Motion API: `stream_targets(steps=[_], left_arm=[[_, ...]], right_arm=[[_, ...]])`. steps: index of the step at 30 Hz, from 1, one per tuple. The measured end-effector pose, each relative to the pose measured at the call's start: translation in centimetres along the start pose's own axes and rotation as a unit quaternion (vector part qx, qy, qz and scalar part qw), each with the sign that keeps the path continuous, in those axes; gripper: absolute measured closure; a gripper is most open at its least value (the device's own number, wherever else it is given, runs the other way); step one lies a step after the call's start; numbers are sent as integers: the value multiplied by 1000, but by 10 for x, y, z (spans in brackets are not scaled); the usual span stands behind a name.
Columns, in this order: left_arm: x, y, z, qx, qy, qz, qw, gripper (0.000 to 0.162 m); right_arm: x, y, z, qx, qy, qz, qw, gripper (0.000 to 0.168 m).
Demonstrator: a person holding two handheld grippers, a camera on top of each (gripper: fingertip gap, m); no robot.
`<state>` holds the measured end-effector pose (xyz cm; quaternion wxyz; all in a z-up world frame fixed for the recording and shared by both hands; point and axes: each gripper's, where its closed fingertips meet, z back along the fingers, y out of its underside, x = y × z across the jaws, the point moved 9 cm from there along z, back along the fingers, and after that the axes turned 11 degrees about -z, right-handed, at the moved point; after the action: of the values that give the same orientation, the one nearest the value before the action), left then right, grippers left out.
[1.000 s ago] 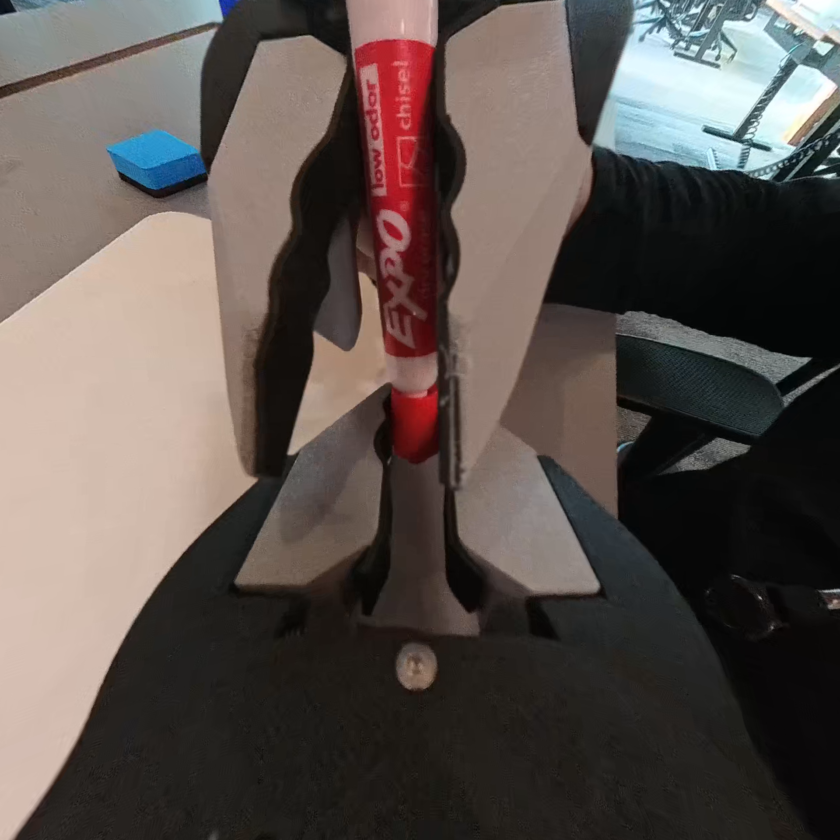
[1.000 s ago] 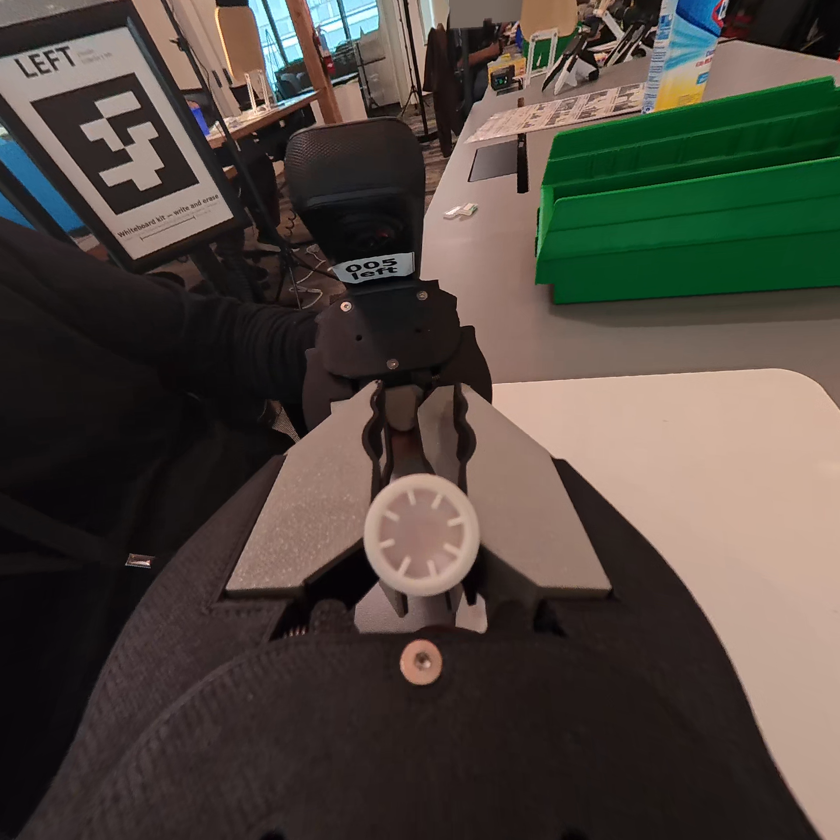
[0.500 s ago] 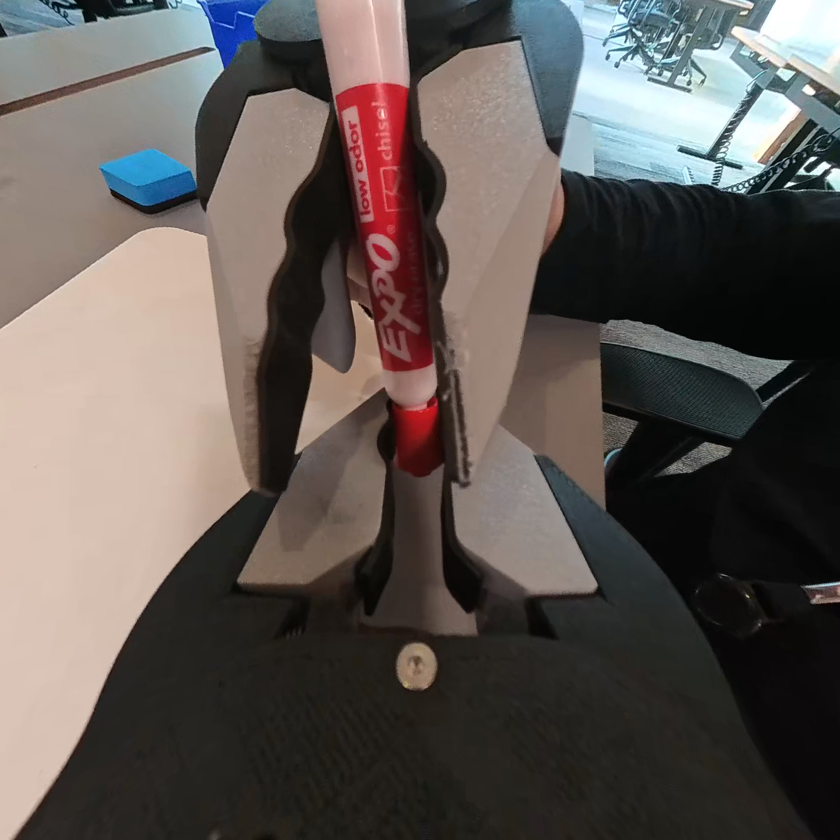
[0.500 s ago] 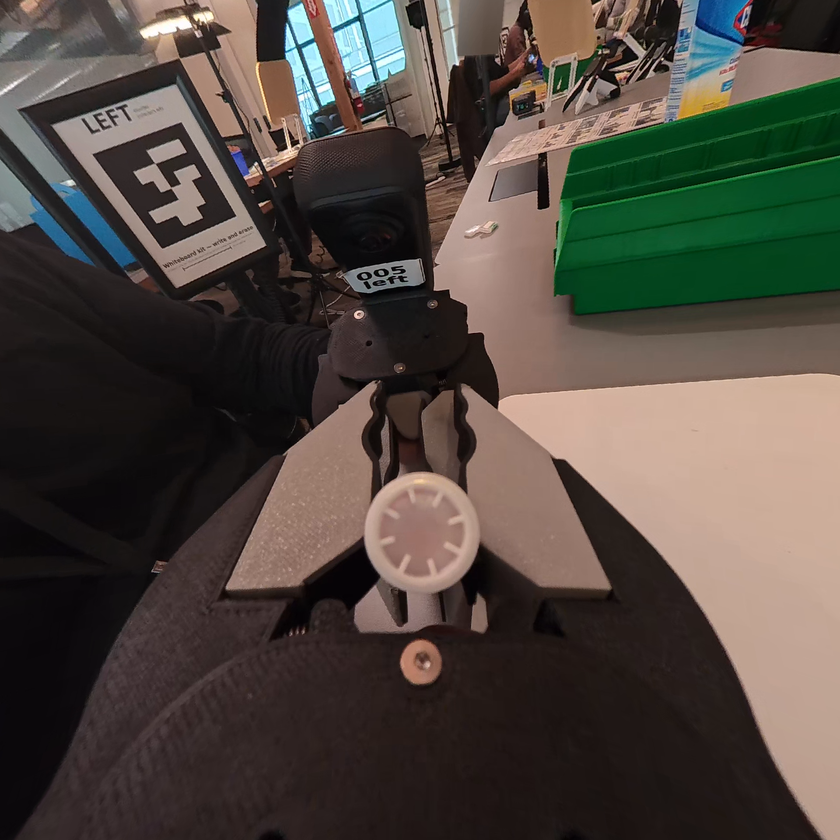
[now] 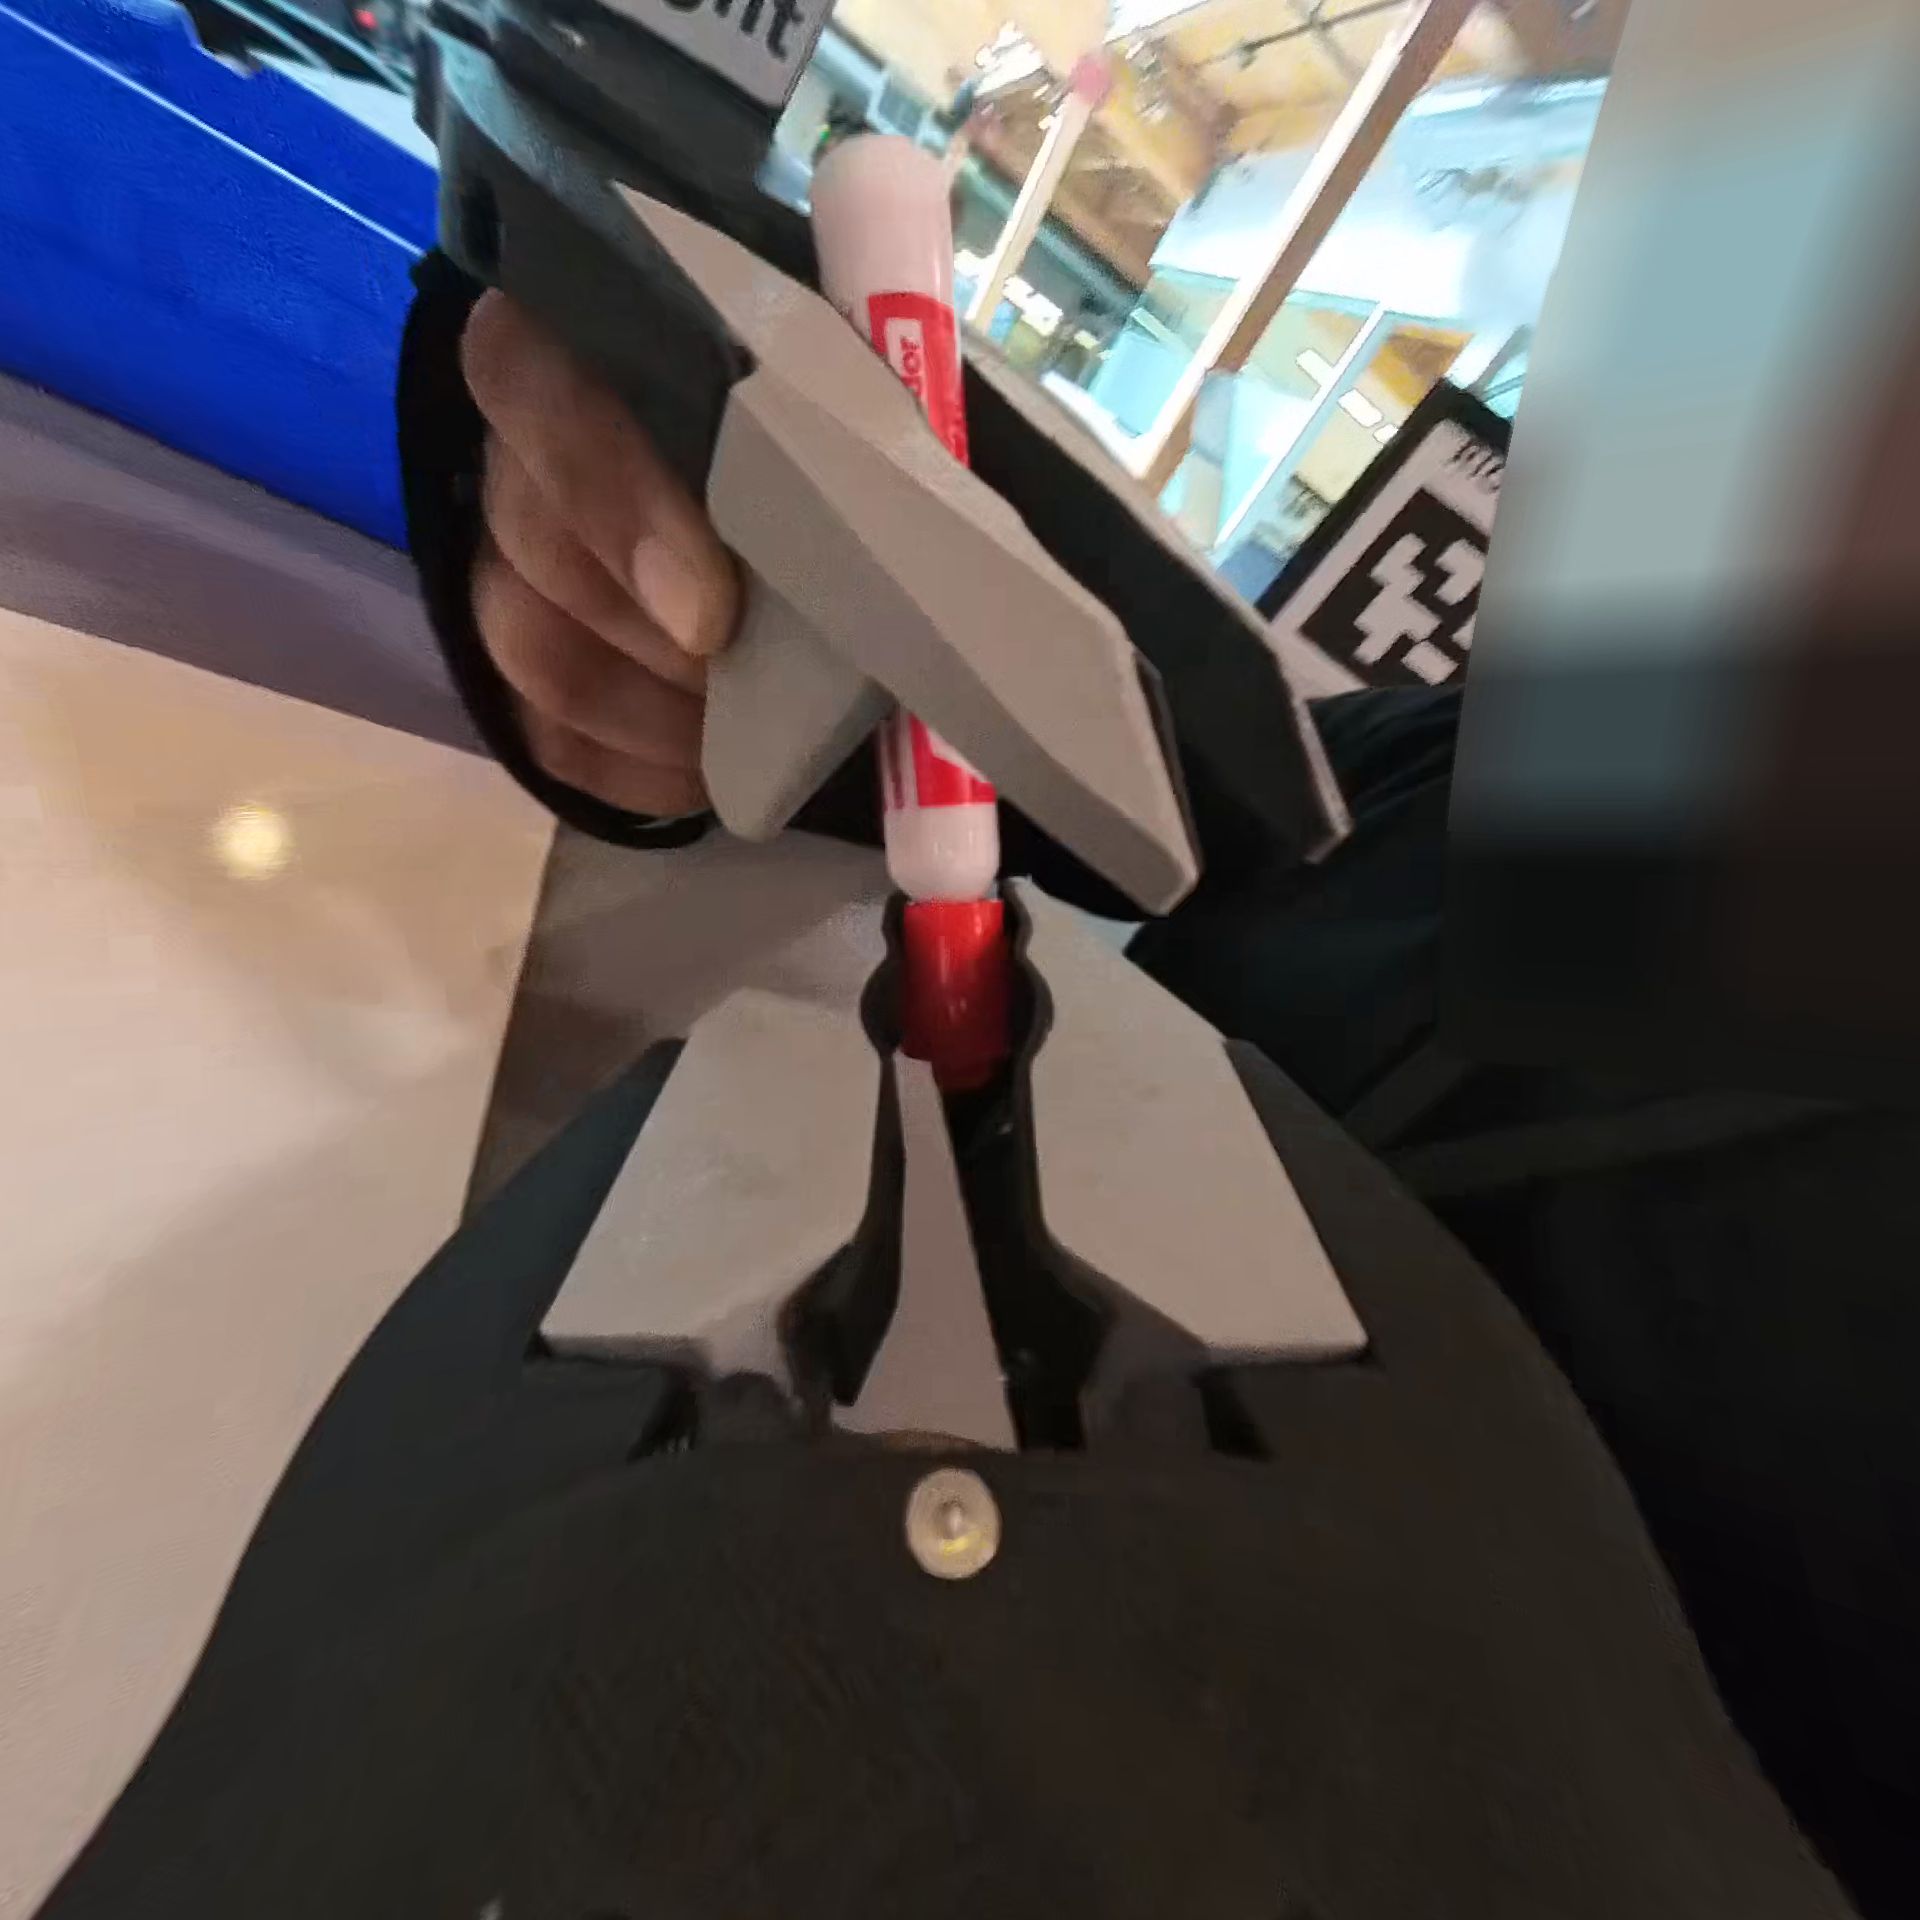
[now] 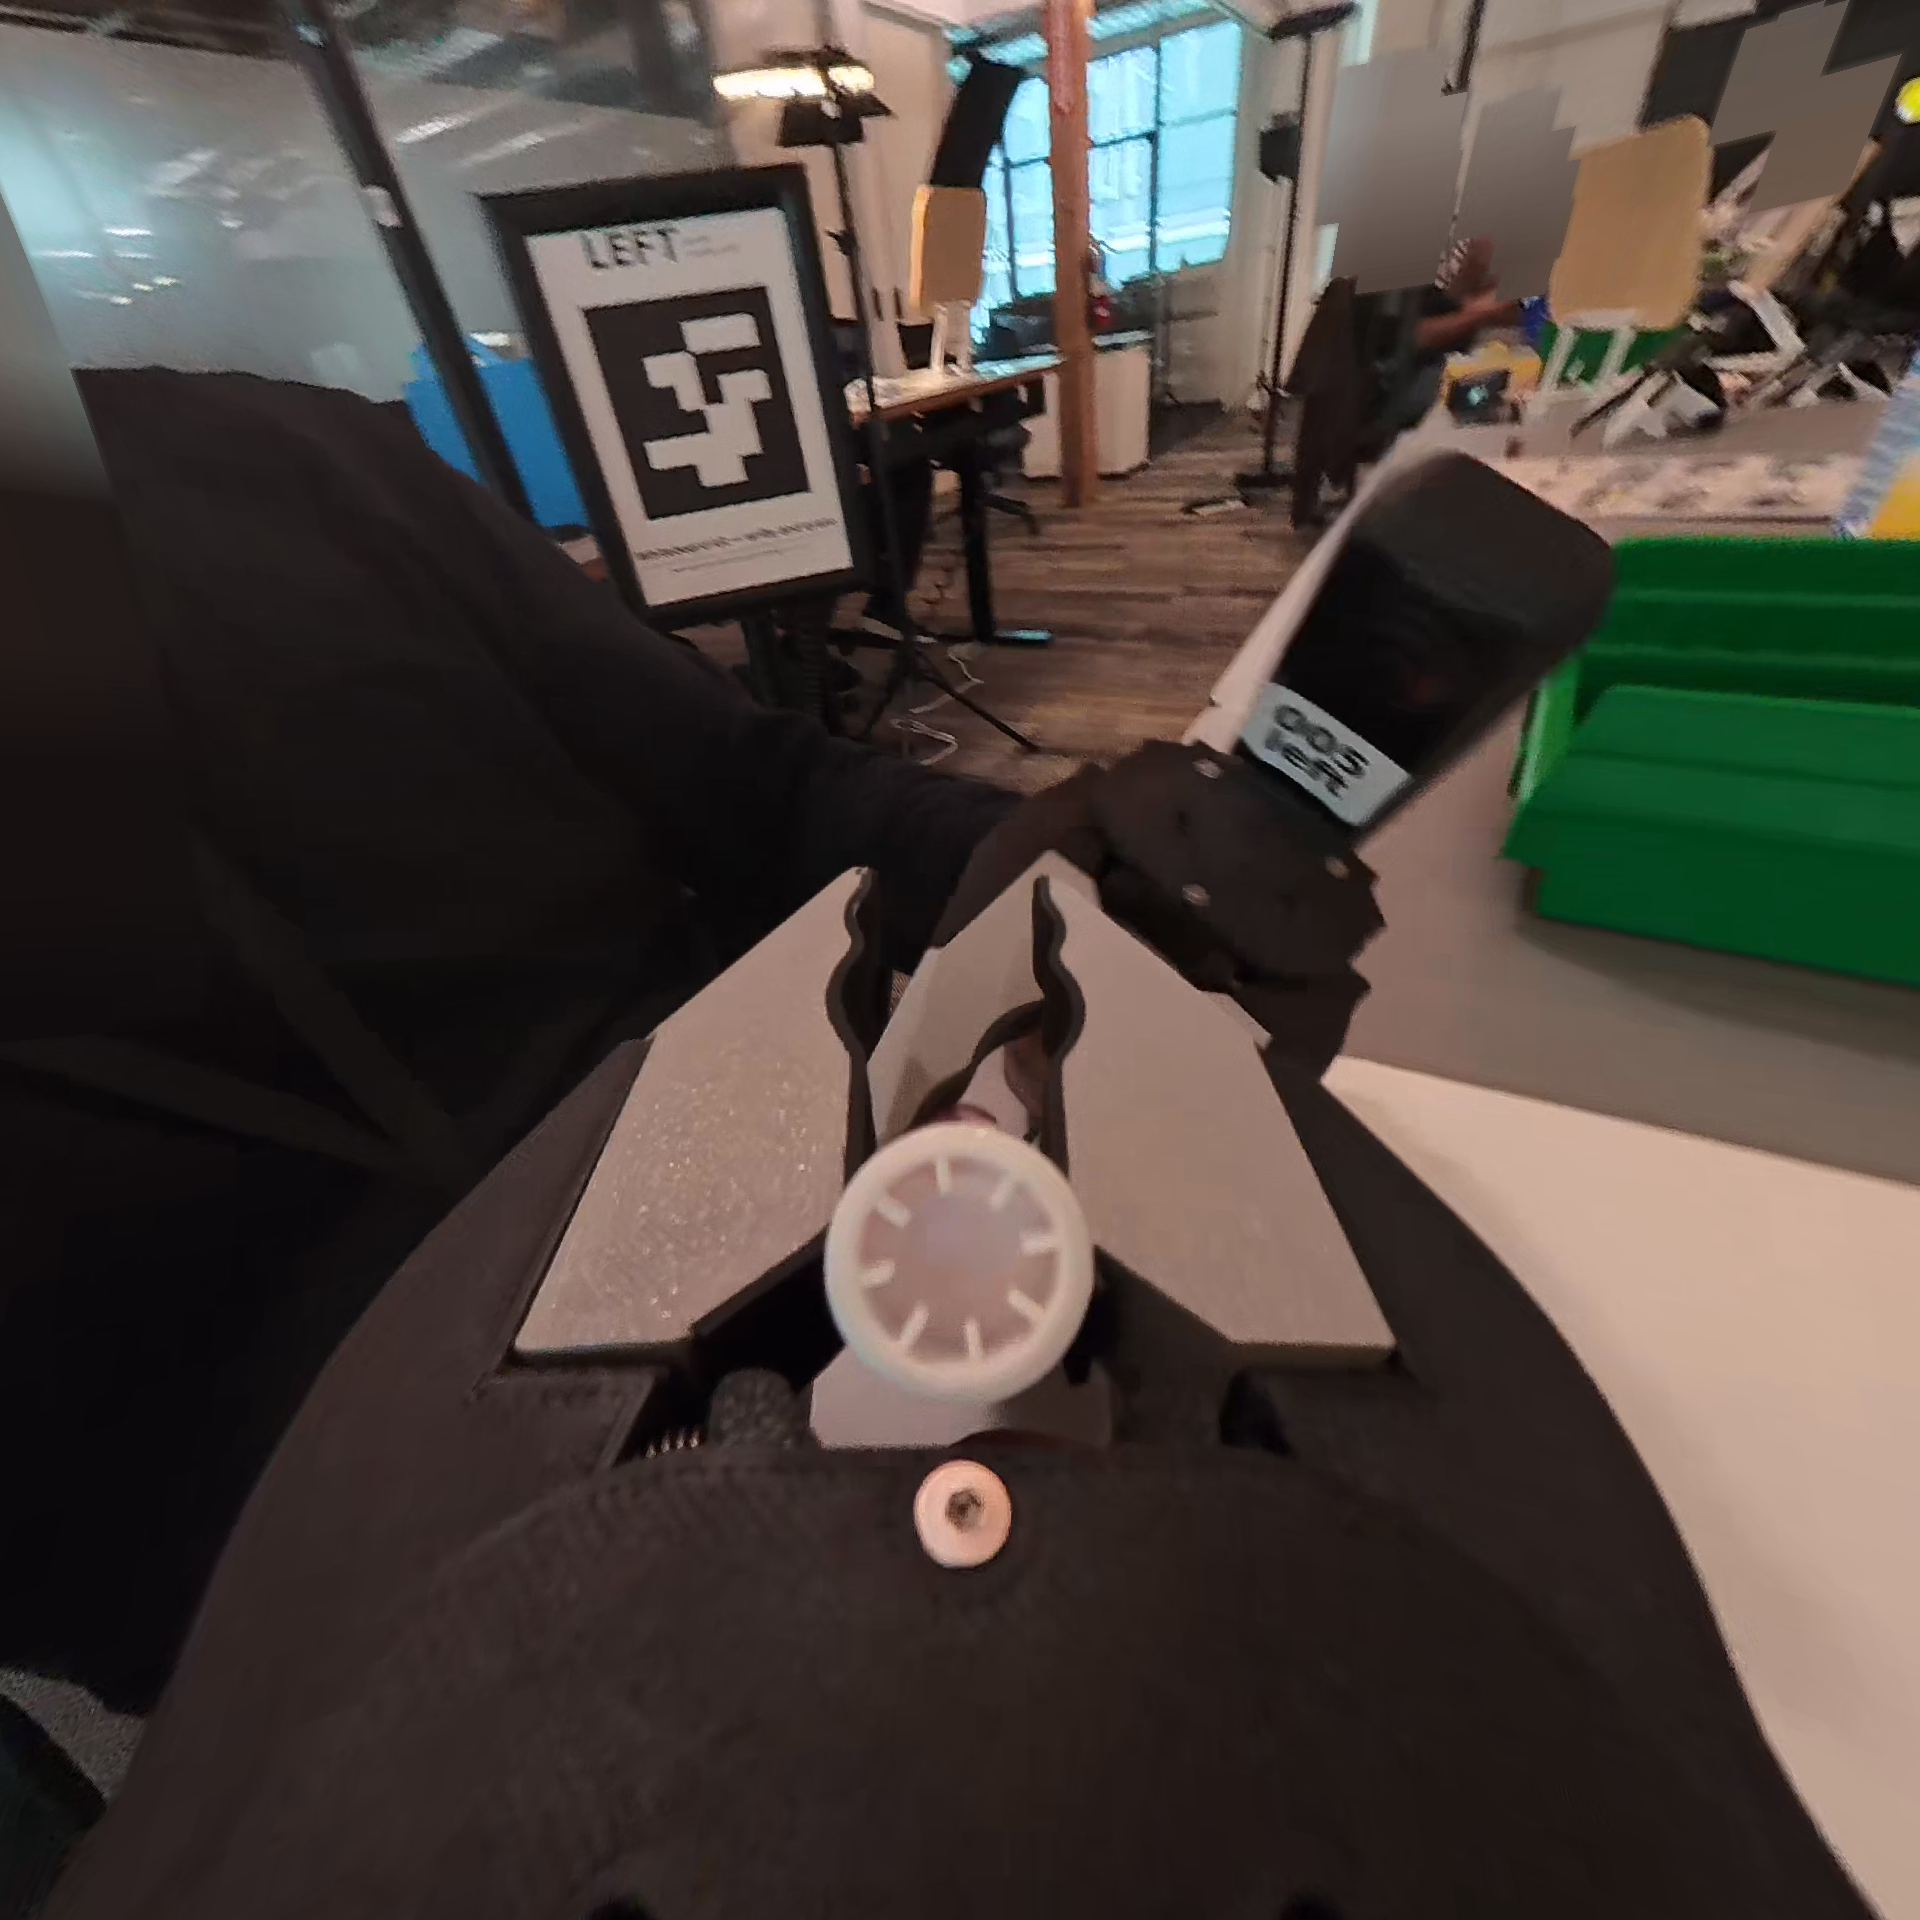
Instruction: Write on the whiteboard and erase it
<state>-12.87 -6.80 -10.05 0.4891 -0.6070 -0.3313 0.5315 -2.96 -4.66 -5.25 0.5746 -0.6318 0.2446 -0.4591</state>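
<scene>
A red-labelled whiteboard marker (image 5: 914, 436) is held between both grippers, above the near edge of the white whiteboard (image 5: 208, 987). My left gripper (image 5: 954, 920) is shut on the marker's red cap (image 5: 951, 997). My right gripper (image 5: 966, 842) comes in from above, tilted, and is shut on the white barrel; a hand (image 5: 582, 582) holds its grip. In the right wrist view the barrel's round white end (image 6: 958, 1262) faces the camera between the shut fingers of my right gripper (image 6: 951, 904). My left gripper (image 6: 987, 1049) shows tilted to the right beyond it. The whiteboard (image 6: 1662, 1351) lies at the right.
Green bins (image 6: 1714, 831) stand on the grey table (image 6: 1455, 997) beyond the whiteboard. A framed sign with a black-and-white pattern (image 6: 696, 416) stands behind on the floor. A blue bin (image 5: 156, 260) is at the far left. The person's dark sleeves fill the near side.
Both grippers have swung and tilted against each other while still holding the marker. The left view has turned, so the blue eraser has left it. The views are blurred by motion.
</scene>
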Motion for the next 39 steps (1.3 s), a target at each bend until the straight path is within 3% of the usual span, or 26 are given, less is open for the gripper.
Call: stream_targets(steps=[3, 5, 6, 7, 9, 11, 12, 15, 17, 22, 25, 28, 29, 31, 33, 34, 36, 38, 39], left_arm=[[1, -1, 4, -26, 36, 41, 998, 149], [5, 1, 6, -2, -44, -3, 999, 149], [11, 2, 5, 28, -126, -35, 991, 149], [17, 2, 6, 68, -217, -84, 970, 149], [21, 4, 4, 156, -365, -194, 897, 150], [24, 9, -8, 226, -429, -250, 838, 148], [24, 12, -11, 238, -424, -243, 840, 147], [17, -1, -5, 122, -285, -90, 947, 149], [6, -12, 3, 30, -150, -4, 988, 151], [-5, -7, -10, -45, 62, 85, 993, 149], [4, -5, -8, -62, 30, 82, 994, 149], [16, -5, 5, 24, -191, -33, 981, 150], [17, -5, 6, 68, -264, -80, 959, 150], [19, -2, 1, 161, -394, -198, 883, 149], [21, 5, -9, 235, -445, -250, 827, 147], [22, 6, -12, 238, -442, -248, 829, 147], [17, -3, -7, 172, -378, -174, 893, 149], [7, -16, 3, 80, -263, -82, 958, 149], [4, -20, 6, 45, -207, -41, 976, 149]], right_arm=[[4, -3, -1, -4, 1, 12, 1000, 141], [-5, -4, 2, -10, 32, -13, 999, 141], [-14, -2, 5, -10, 65, -40, 997, 142], [-26, 1, 9, -11, 111, -68, 991, 141], [-48, 10, 18, -21, 170, -138, 976, 142], [-57, 15, 23, -38, 186, -183, 965, 141], [-58, 17, 22, -30, 193, -180, 964, 141], [-44, 9, 19, -42, 138, -143, 979, 142], [-28, -4, 17, -70, 71, -100, 990, 142], [9, -11, 4, -52, -39, -4, 998, 141], [1, -12, 8, -59, -20, -29, 998, 141], [-29, -3, 19, -58, 88, -101, 989, 142], [-38, 1, 22, -61, 112, -134, 983, 142], [-52, 7, 26, -69, 152, -185, 968, 142], [-56, 13, 27, -55, 183, -193, 963, 141], [-56, 13, 26, -48, 193, -187, 962, 142], [-49, 8, 27, -60, 164, -164, 971, 142], [-36, -3, 27, -91, 104, -133, 982, 142], [-28, -8, 24, -96, 81, -111, 986, 142]])
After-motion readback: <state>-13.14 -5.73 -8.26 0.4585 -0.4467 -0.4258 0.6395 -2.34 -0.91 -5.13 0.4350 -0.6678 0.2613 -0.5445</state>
